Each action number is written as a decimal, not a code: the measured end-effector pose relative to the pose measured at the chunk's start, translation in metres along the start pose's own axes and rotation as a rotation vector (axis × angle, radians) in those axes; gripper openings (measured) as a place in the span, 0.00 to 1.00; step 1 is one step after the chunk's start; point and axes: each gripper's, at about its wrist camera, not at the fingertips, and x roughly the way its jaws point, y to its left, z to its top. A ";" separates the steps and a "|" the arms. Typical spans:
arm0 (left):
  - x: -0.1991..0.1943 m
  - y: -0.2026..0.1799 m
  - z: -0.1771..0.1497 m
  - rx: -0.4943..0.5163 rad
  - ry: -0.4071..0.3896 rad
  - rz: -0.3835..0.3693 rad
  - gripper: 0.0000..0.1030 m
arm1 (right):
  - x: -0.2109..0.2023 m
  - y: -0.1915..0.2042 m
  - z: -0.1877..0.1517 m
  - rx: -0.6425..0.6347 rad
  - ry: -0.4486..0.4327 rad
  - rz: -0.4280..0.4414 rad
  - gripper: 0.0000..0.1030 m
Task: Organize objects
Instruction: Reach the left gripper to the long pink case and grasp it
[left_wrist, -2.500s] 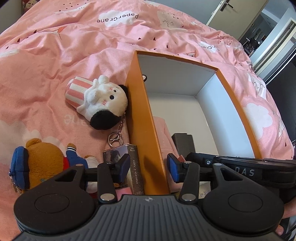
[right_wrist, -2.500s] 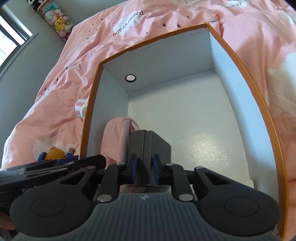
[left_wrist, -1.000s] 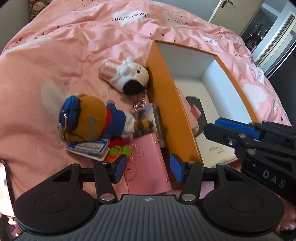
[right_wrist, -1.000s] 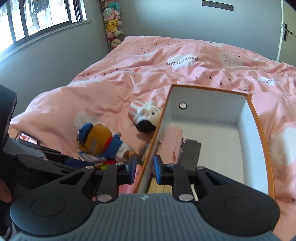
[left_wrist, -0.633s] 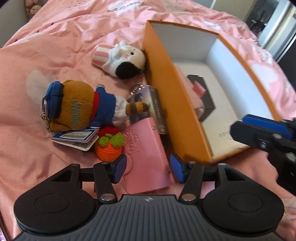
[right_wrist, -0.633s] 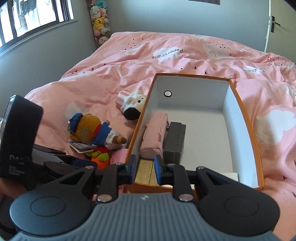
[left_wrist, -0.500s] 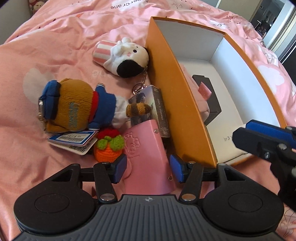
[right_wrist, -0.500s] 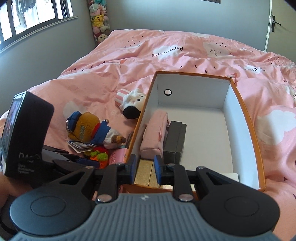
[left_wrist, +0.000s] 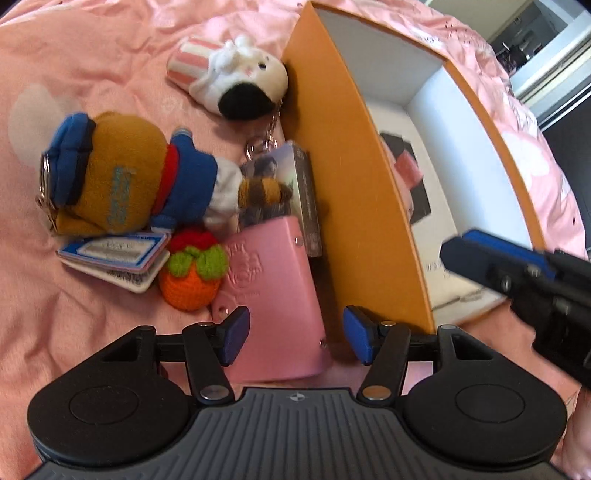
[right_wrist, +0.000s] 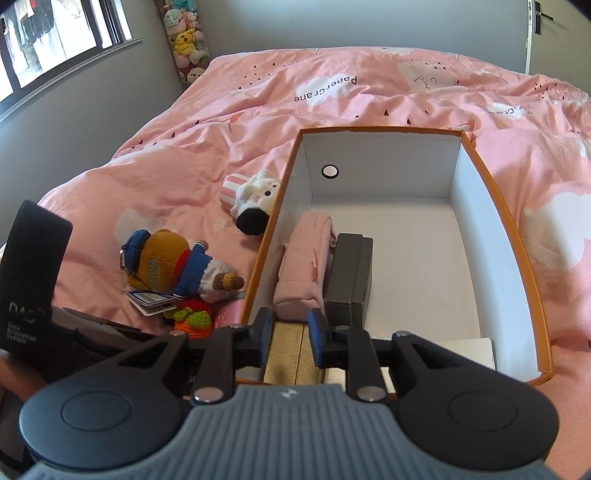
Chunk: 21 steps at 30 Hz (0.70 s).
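My left gripper (left_wrist: 295, 338) hangs low over a pink snap wallet (left_wrist: 273, 291) on the bedspread. Its jaws are opening and straddle the wallet's near end without pressing it. The wallet lies against the outer wall of an orange box (left_wrist: 343, 166) with a white inside. My right gripper (right_wrist: 290, 332) hovers over the box's near end, open by a narrow gap with nothing in it. In the box (right_wrist: 495, 221) lie a pink pouch (right_wrist: 306, 266), a dark grey case (right_wrist: 351, 273) and a gold box (right_wrist: 288, 354).
Left of the wallet sit a crocheted orange fruit (left_wrist: 192, 280), a bear plush in a blue cap (left_wrist: 122, 173) with a tag booklet (left_wrist: 114, 258), a photo card box (left_wrist: 299, 177) and a white plush with a striped hat (left_wrist: 236, 77). A window and grey wall stand beyond the bed.
My right gripper let go of the grey case inside the box and drew back above the near end. My left gripper swung over the toys, sank toward the pink wallet and spread its jaws wider.
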 end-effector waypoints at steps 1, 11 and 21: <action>0.001 -0.003 -0.003 0.021 0.005 0.012 0.71 | 0.001 -0.001 0.000 0.002 0.004 0.000 0.23; 0.019 -0.029 -0.017 0.178 -0.012 0.139 0.72 | 0.006 -0.005 -0.004 0.022 0.023 0.001 0.23; -0.008 -0.011 -0.011 0.093 -0.025 0.159 0.63 | 0.007 0.000 -0.003 -0.017 0.025 0.009 0.23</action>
